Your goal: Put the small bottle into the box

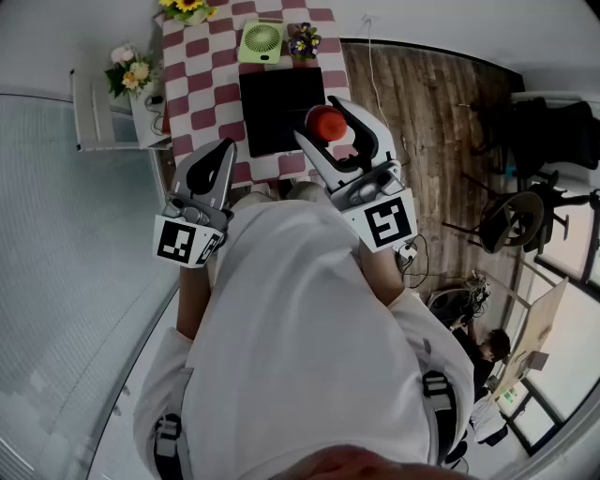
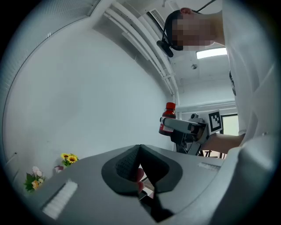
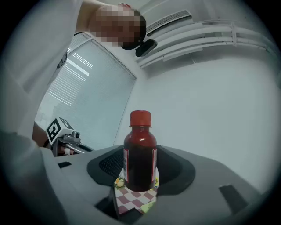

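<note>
The small bottle (image 1: 327, 123) has dark red contents and a red cap. It stands upright between the jaws of my right gripper (image 1: 327, 126), which is shut on it, held in the air over the near right part of the black box (image 1: 277, 105). In the right gripper view the bottle (image 3: 140, 151) fills the gap between the pads, with the checkered cloth far below. My left gripper (image 1: 223, 150) hangs to the left of the box with its jaws together and nothing in them (image 2: 139, 151). From the left gripper view the bottle (image 2: 167, 117) shows in the other gripper.
The box lies on a red-and-white checkered table (image 1: 202, 84). Behind it stand a green fan (image 1: 262, 41) and a small flower pot (image 1: 305, 41); sunflowers (image 1: 187, 7) sit at the far end. A white shelf with flowers (image 1: 131, 73) is on the left, chairs (image 1: 525, 216) on the right.
</note>
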Tool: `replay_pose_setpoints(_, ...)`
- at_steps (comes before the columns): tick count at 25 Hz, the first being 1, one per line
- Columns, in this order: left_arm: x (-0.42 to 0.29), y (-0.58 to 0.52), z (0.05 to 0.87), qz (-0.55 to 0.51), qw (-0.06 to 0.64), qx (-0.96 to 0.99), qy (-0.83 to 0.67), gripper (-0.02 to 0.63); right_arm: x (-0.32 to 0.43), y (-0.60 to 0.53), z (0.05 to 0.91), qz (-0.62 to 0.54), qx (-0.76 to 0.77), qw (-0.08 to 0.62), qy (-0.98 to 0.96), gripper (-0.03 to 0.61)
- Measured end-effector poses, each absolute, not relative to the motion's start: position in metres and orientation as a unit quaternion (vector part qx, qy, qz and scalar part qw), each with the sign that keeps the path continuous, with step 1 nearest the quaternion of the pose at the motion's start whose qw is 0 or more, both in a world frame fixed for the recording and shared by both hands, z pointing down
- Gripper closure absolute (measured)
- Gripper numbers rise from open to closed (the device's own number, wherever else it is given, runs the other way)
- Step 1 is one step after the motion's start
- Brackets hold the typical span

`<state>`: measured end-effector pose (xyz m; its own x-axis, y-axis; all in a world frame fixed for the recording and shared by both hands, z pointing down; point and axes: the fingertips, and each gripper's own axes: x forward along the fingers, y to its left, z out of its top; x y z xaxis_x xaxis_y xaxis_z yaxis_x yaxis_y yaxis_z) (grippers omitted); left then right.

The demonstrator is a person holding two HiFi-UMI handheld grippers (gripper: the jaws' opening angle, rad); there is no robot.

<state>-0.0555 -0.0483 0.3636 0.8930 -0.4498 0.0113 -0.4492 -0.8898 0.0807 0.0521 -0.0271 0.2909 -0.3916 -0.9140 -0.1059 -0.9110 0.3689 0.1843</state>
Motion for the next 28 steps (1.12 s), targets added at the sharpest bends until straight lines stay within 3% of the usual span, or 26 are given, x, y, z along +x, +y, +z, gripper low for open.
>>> replay_pose_setpoints(14, -0.068, -0.038, 0.371, 0.007, 0.042, 0.962, -0.269, 0.612, 0.061, -0.026, 0.308, -0.081, 0.539, 0.001, -0.838, 0.357)
replay_pose_setpoints(28, -0.040, -0.025, 0.387, 0.033, 0.031, 0.956, -0.291, 0.612, 0.117, 0.000, 0.386, -0.007, 0.524, 0.013, -0.852, 0.356)
